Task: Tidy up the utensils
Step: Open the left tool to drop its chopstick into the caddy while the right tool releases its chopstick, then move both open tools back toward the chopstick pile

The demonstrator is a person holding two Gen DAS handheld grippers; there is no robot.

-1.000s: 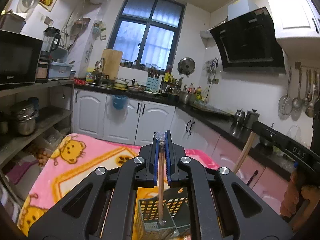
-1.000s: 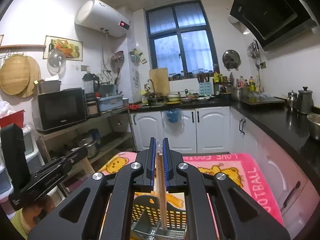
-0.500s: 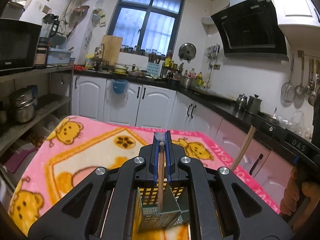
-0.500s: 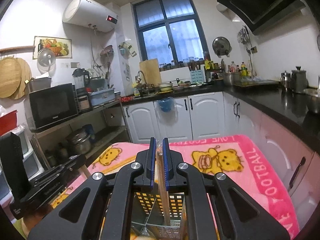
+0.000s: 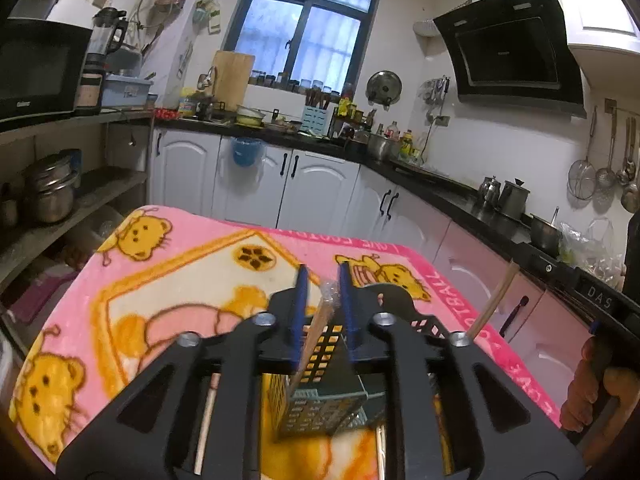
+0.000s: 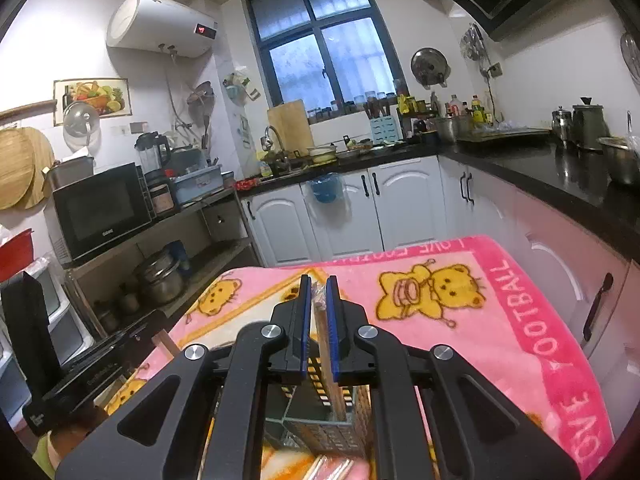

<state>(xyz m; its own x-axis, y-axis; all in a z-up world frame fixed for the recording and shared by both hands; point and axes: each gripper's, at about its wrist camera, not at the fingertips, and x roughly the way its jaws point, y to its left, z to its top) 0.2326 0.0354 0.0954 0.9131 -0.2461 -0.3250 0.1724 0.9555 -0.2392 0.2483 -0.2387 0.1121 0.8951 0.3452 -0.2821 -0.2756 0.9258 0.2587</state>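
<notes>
In the left wrist view my left gripper [image 5: 323, 271] hangs just over a grey-green slotted utensil basket [image 5: 324, 408]. Its jaws are opening. A wooden chopstick [image 5: 316, 336] leans loose between them, its wrapped top against the right finger and its lower end inside the basket. In the right wrist view my right gripper [image 6: 319, 281] is shut on another chopstick [image 6: 323, 344]. That chopstick stands upright with its lower end down in the basket [image 6: 320, 428]. It also shows at the right of the left wrist view as a slanted chopstick [image 5: 494, 304].
The basket stands on a pink bear-print blanket [image 5: 160, 280] over a table. Loose chopsticks [image 6: 328, 470] lie on it close to me, and one chopstick [image 5: 204, 420] lies under the left gripper. White cabinets, a black counter and open shelves surround the table.
Both grippers have come down toward the basket. The left jaws have parted and its chopstick has tipped from upright to a lean. The right grip looks unchanged.
</notes>
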